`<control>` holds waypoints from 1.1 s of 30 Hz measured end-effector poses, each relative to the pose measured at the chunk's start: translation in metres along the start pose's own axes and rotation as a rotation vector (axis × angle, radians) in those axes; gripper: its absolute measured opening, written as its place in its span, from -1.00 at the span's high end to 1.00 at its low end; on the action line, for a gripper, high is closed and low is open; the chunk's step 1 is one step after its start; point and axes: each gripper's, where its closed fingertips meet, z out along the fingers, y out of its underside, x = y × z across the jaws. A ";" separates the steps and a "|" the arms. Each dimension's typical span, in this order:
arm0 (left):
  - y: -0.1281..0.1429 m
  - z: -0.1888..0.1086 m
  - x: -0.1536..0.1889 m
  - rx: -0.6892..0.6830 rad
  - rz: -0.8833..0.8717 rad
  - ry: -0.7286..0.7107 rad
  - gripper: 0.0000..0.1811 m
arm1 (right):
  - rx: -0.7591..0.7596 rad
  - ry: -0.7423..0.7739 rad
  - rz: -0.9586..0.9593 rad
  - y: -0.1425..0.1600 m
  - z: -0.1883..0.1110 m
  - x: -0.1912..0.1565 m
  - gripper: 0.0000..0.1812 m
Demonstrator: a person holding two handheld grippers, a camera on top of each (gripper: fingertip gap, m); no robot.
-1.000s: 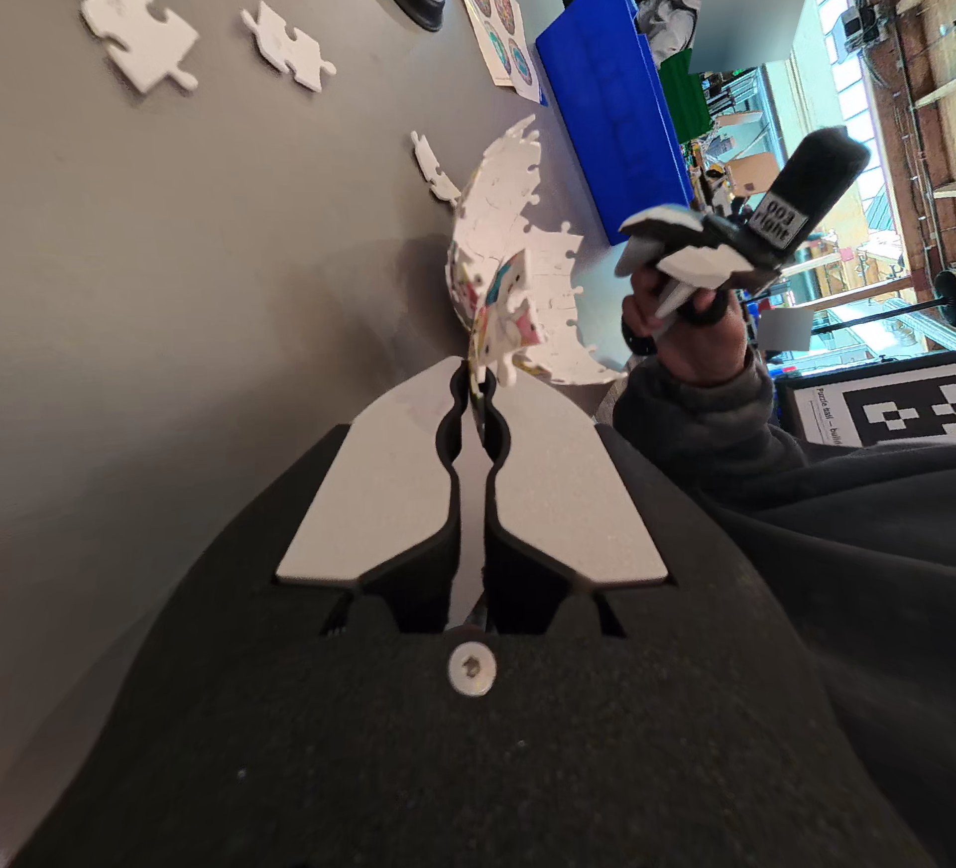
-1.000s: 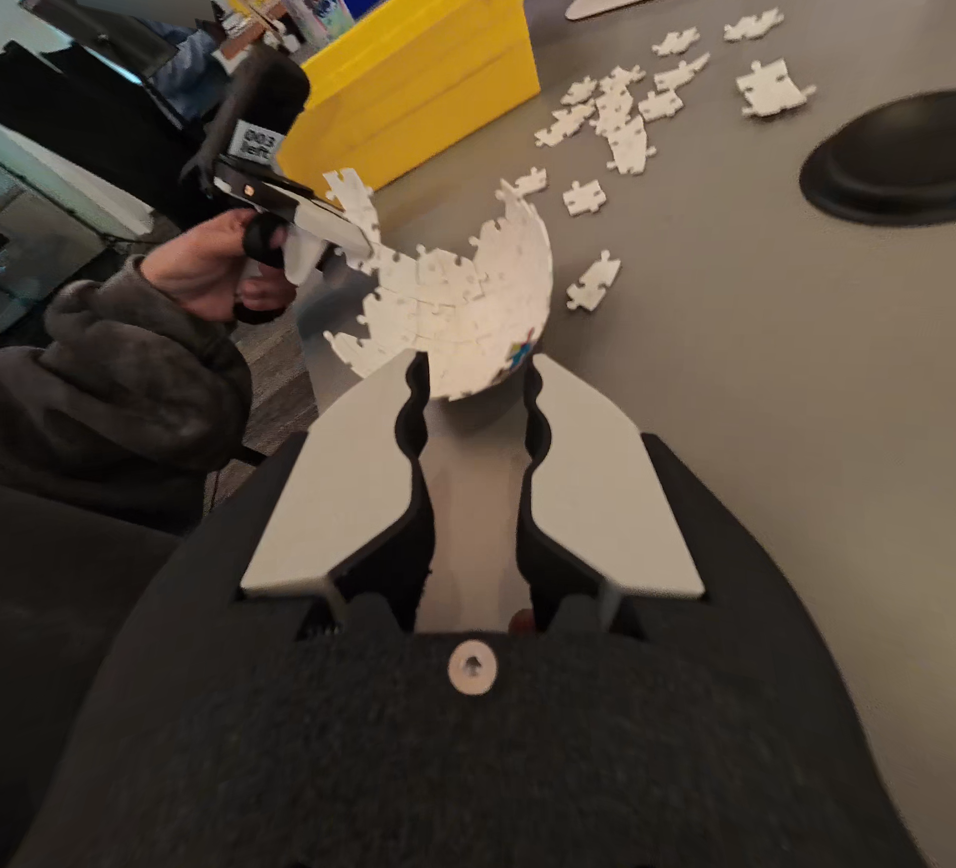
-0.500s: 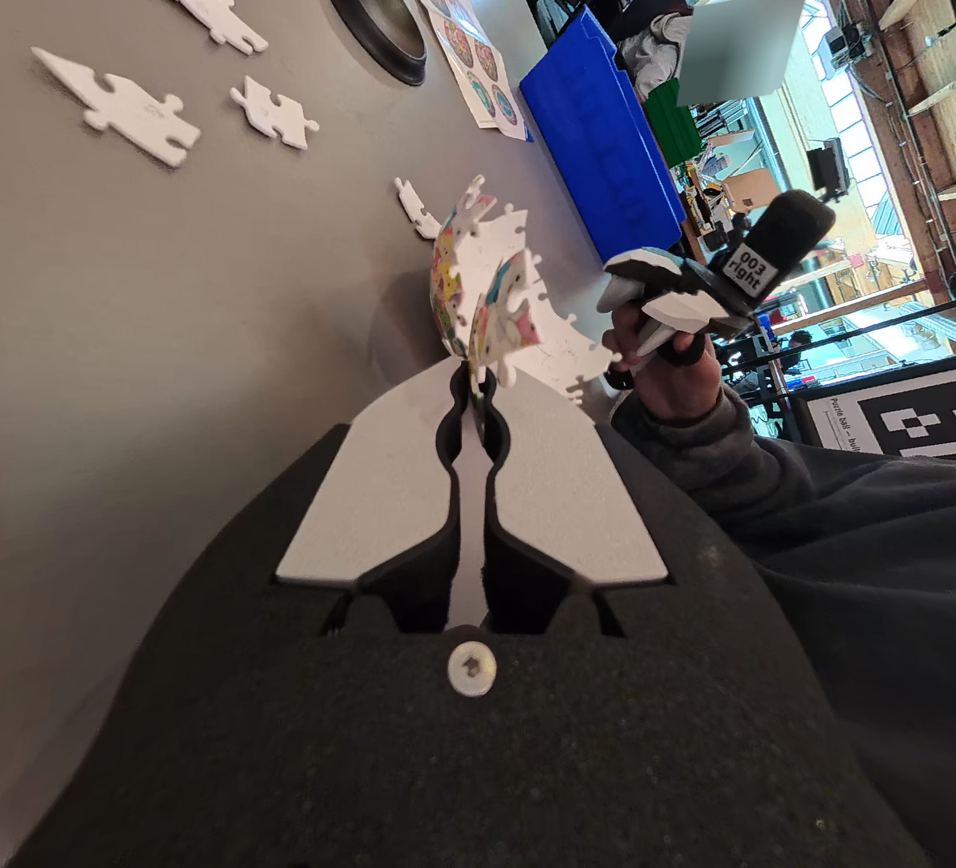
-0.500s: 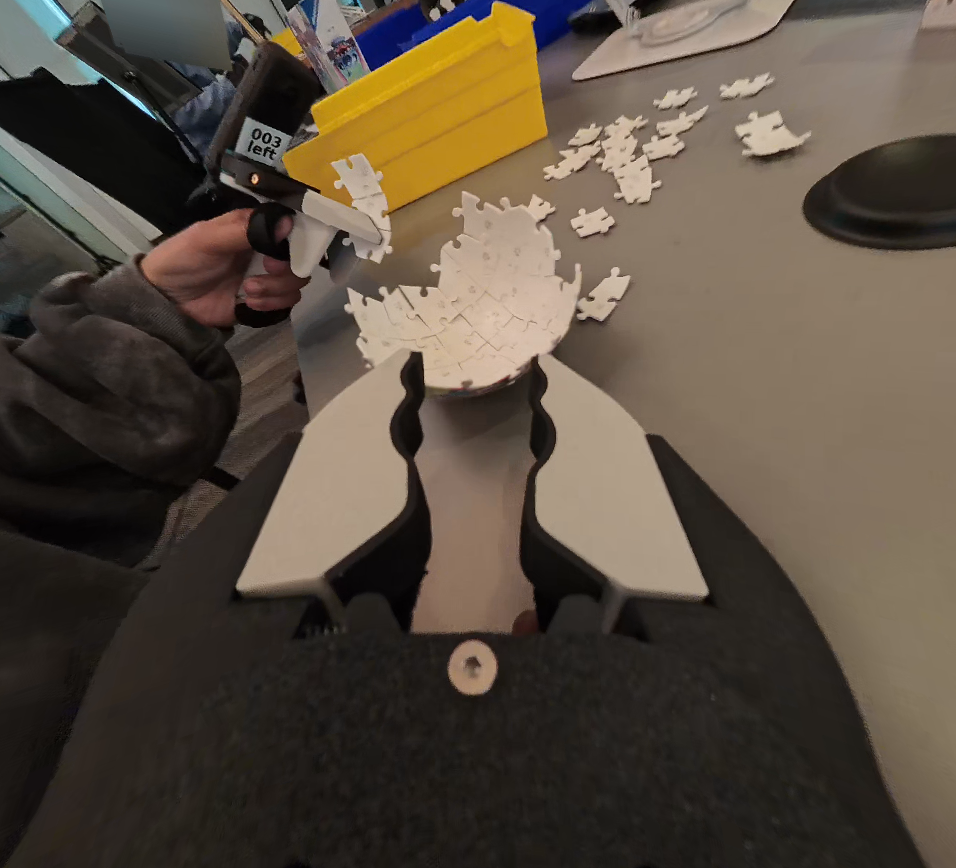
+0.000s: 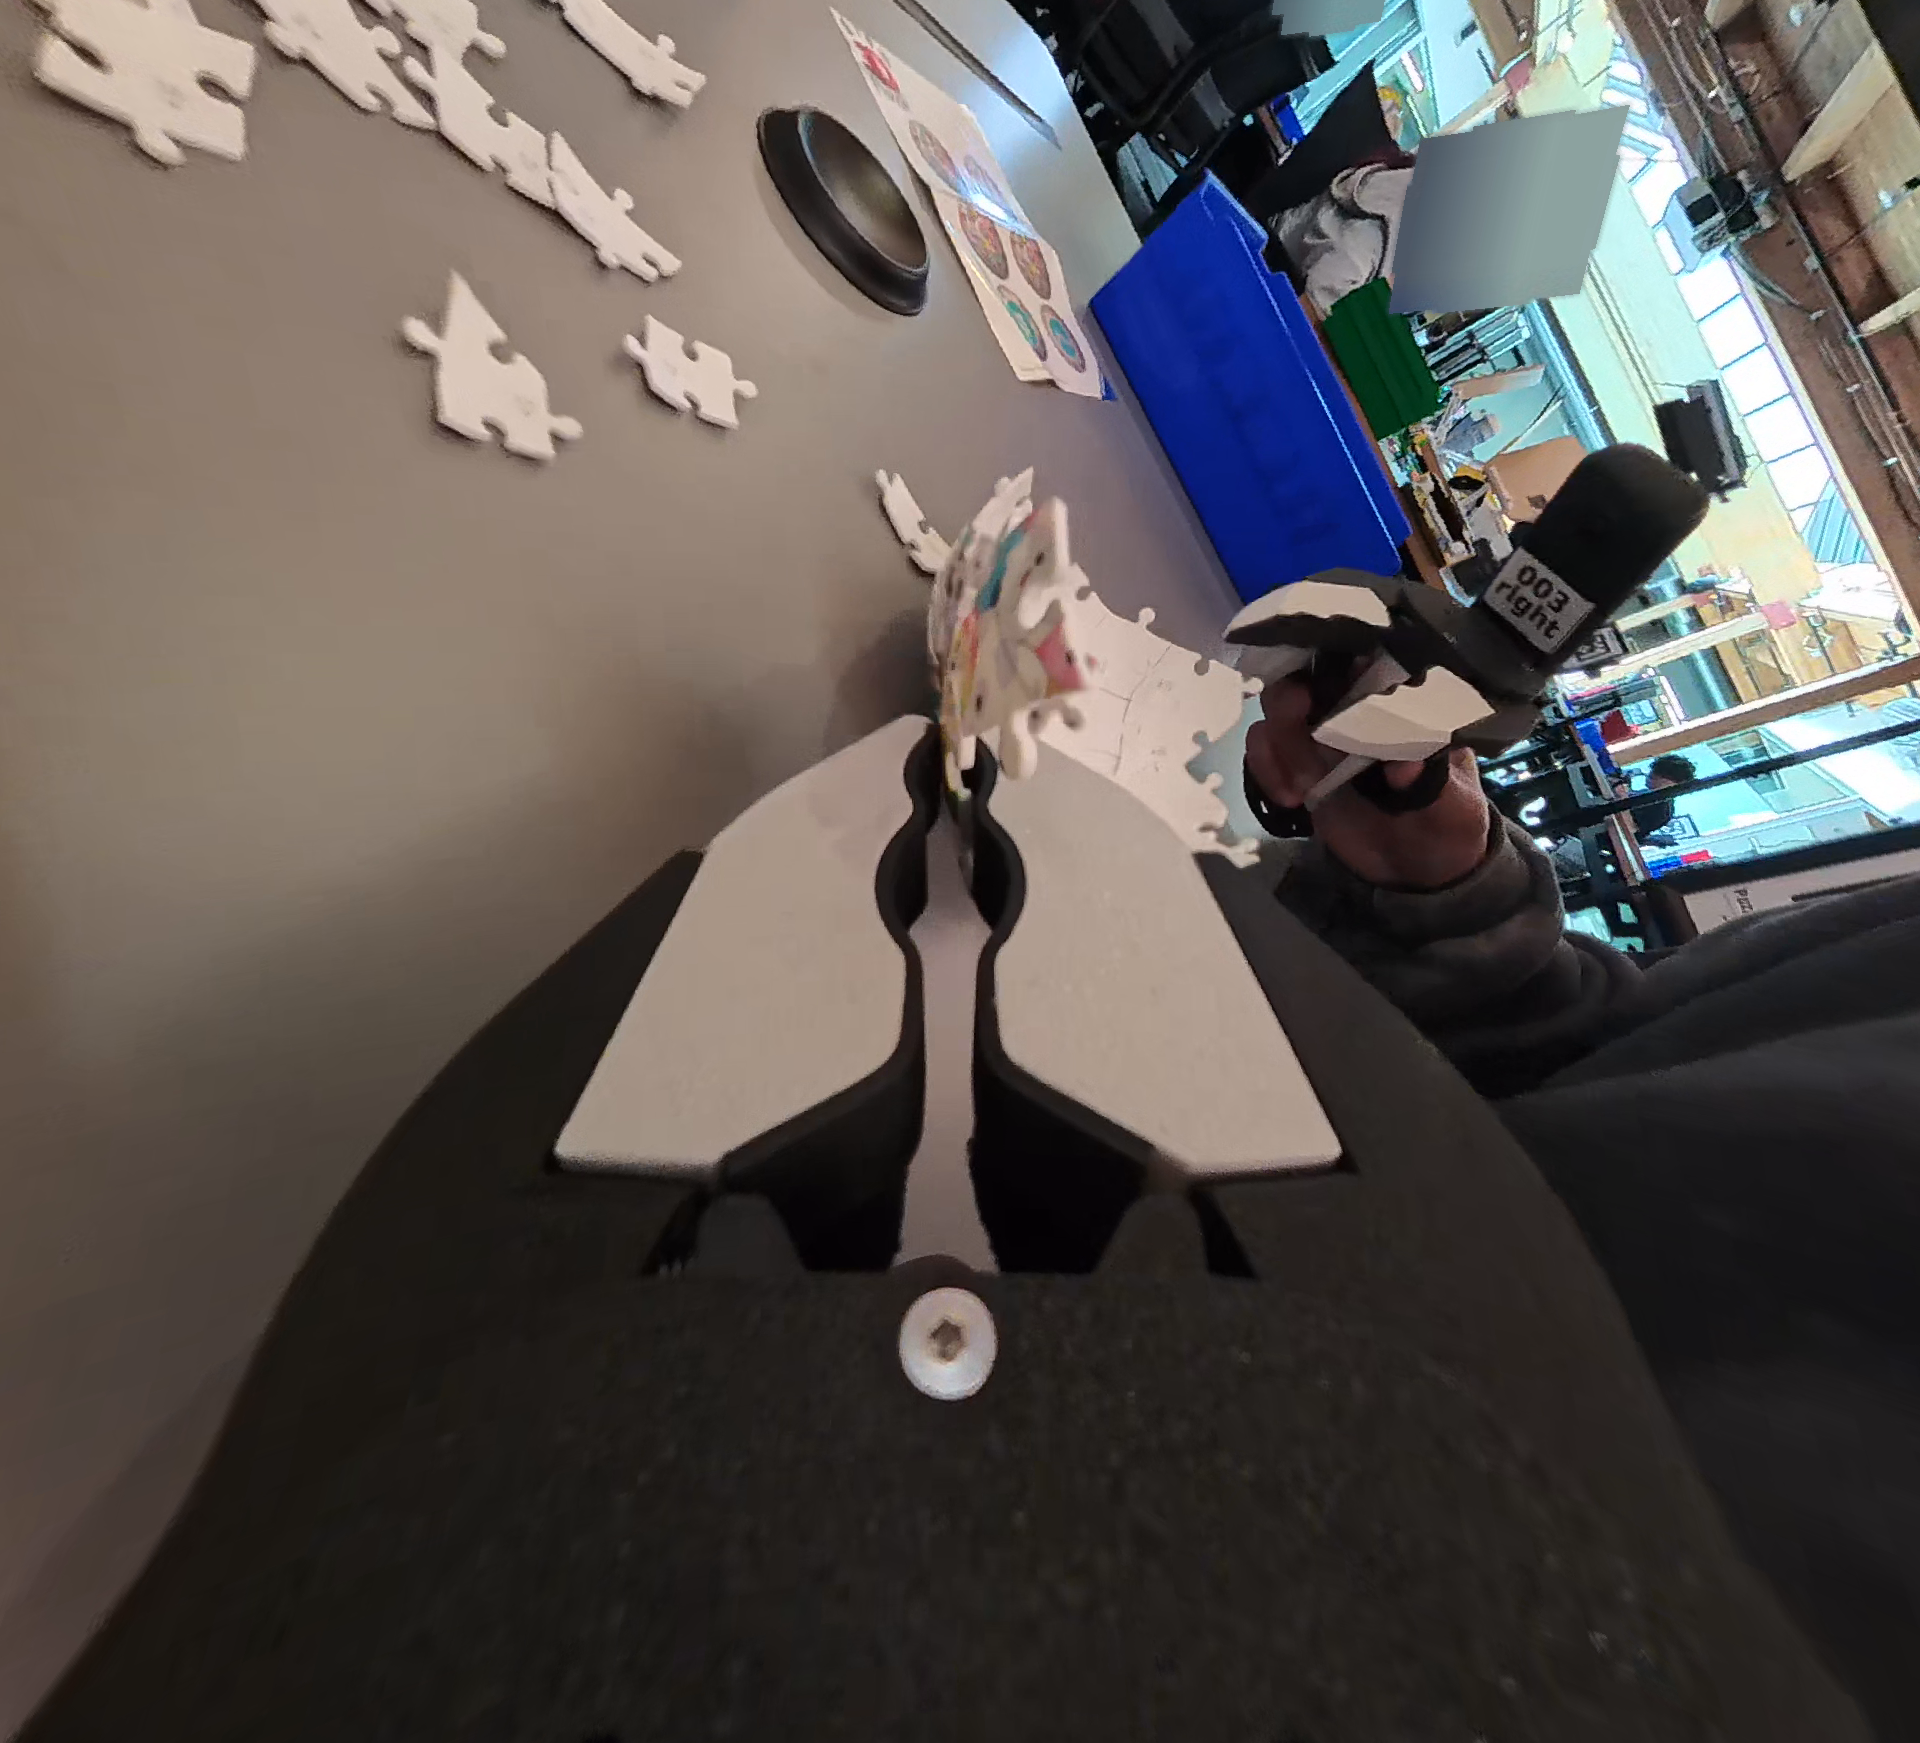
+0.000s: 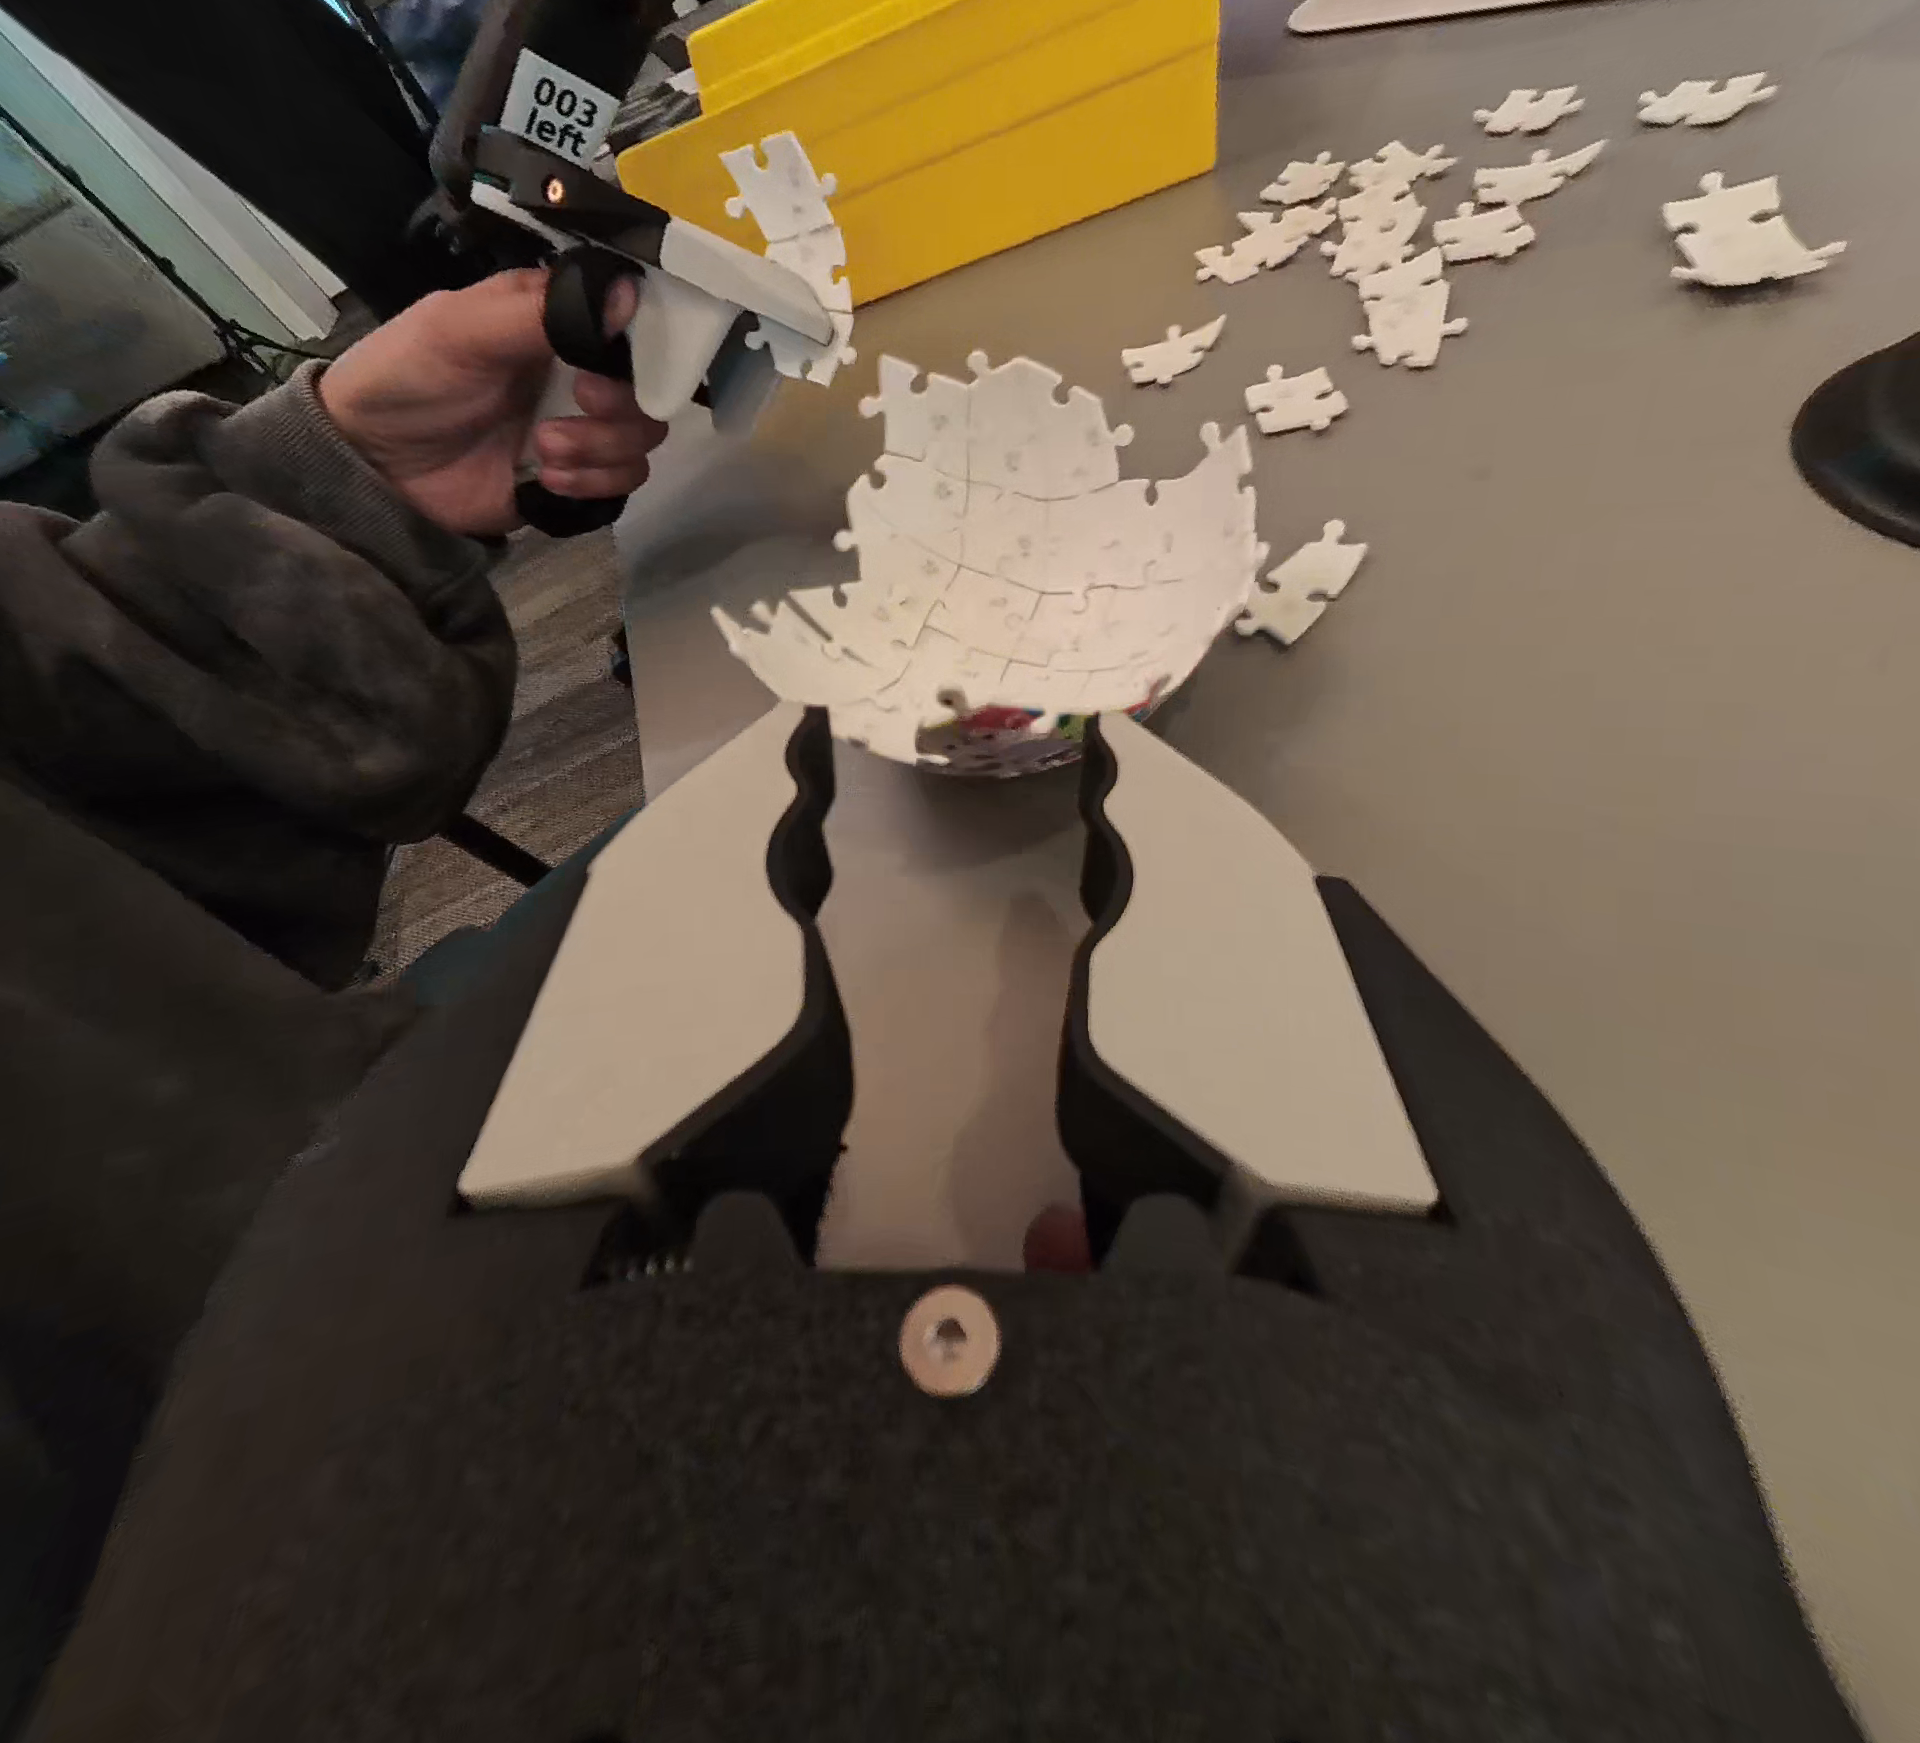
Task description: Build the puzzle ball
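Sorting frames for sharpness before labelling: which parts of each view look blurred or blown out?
Left wrist view: the colourful joined pieces in the left gripper look soft; the windows at right are overexposed. Right wrist view: the white half-built puzzle shell is sharp; the black round stand smears at the edge.

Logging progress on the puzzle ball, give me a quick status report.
Left gripper shut on joined puzzle pieces, held above the table. Right gripper open, empty, just short of the half-built puzzle ball shell. Loose pieces beyond; nothing blocking.

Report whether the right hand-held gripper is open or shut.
Open: the right hand-held gripper shows bare table between its spread fingers, holding nothing.
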 end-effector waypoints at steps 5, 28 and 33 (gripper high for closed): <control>-0.012 0.004 -0.012 -0.022 0.005 -0.017 0.98 | 0.014 0.022 -0.018 -0.030 0.011 0.022 0.48; -0.019 0.033 0.026 -0.436 -0.109 -0.133 0.98 | -0.173 0.144 0.069 0.003 0.024 0.050 0.95; -0.016 0.036 0.031 -0.488 -0.082 -0.225 0.97 | -0.141 0.095 0.148 -0.002 0.026 0.048 1.00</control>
